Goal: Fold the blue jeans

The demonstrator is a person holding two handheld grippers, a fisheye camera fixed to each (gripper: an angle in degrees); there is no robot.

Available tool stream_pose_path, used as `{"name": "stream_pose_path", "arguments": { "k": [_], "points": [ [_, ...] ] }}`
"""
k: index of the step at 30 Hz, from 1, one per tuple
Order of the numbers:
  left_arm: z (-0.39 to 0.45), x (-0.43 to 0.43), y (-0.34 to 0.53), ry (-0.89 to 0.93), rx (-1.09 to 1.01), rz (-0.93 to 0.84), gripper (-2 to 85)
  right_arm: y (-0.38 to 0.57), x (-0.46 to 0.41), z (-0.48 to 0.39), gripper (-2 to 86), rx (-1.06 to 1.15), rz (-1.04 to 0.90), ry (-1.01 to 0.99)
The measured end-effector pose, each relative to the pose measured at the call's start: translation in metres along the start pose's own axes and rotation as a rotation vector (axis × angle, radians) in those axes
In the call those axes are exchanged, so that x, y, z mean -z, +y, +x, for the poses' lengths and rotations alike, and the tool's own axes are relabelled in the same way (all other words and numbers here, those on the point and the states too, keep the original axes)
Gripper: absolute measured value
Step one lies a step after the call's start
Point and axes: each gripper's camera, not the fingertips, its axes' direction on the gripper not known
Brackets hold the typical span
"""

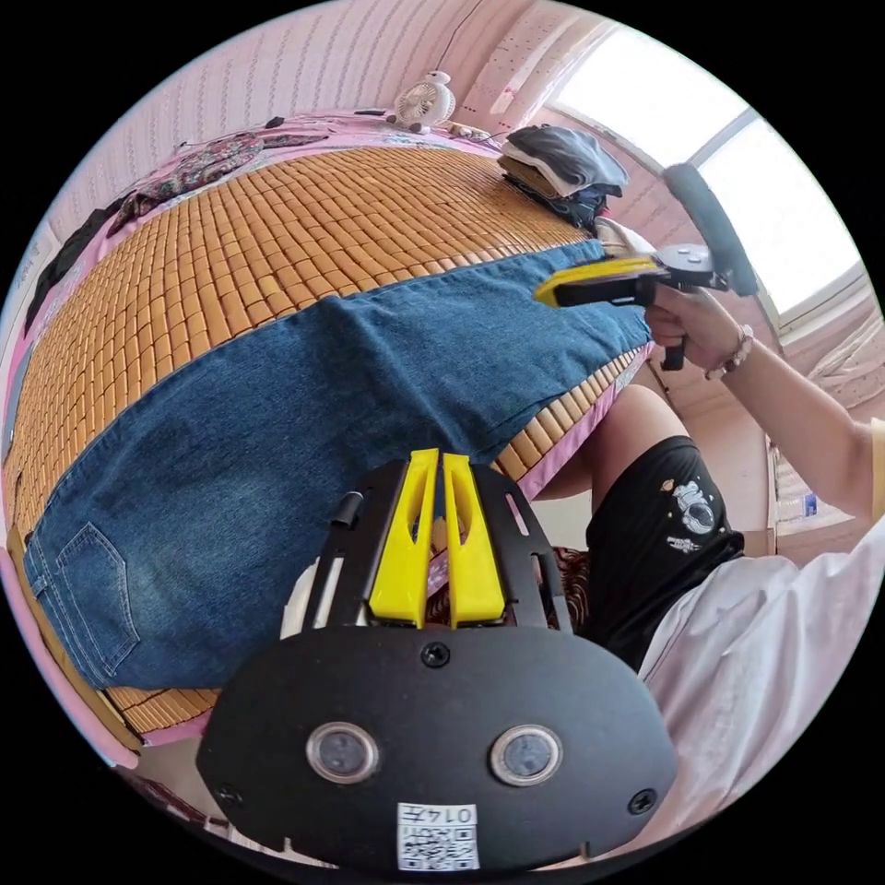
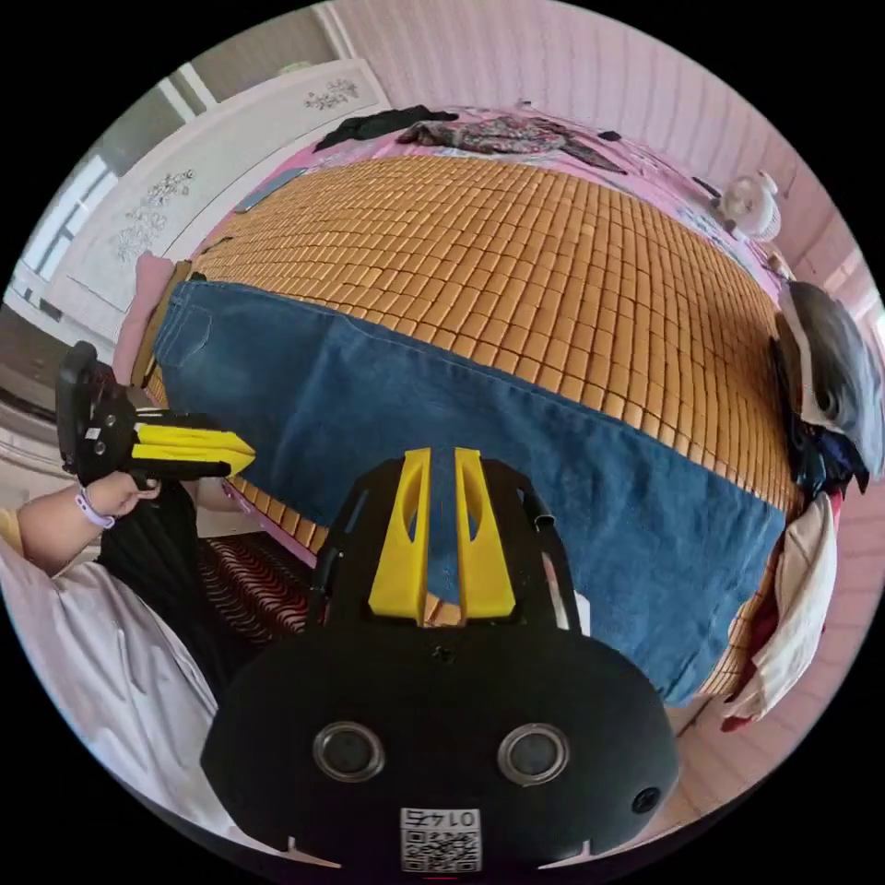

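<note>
In the left gripper view, the left tool (image 1: 439, 458) hangs just over the near edge of a bed, its two yellow jaws nearly together with only a thin slit between them and no cloth caught there. In the right gripper view, the right tool (image 2: 442, 456) is likewise poised above the near hem side, its jaws a narrow gap apart and gripping nothing.

Just beyond both tools, the blue jeans (image 1: 304, 433) lie flat and folded lengthwise along the bed's near edge, a back pocket showing at the waist end. They rest on a bamboo mat (image 1: 267, 240) of small amber tiles that covers most of the bed.

To one side, the person's hand (image 1: 696, 323) holds the right tool above the leg end of the jeans; the right gripper view shows the left tool held off the bed's edge near the waist end. The person wears dark shorts (image 1: 659, 544) and a white top.

Past the leg end sits a pile of clothes (image 1: 562, 171). Farther back, a small white fan (image 1: 426, 100) stands by the wall, with dark garments (image 2: 498, 134) strewn on the pink sheet beyond the mat.
</note>
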Motion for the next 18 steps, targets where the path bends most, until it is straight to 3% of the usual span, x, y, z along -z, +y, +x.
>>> {"name": "stream_pose_path", "arguments": {
  "k": [3,8,18],
  "points": [
    [-0.009,0.000,0.001,0.003,0.024,0.007,-0.4,-0.054,-0.048,-0.052,6.1,0.188,-0.004,0.018],
    [-0.030,-0.002,0.006,-0.008,0.067,-0.007,1.1,-0.088,-0.166,-0.087,6.5,0.328,-0.252,0.063],
    [-0.005,-0.016,-0.007,0.055,-0.024,0.031,1.8,-0.064,-0.204,-0.104,-0.5,0.404,-0.185,0.085]
  ]
}}
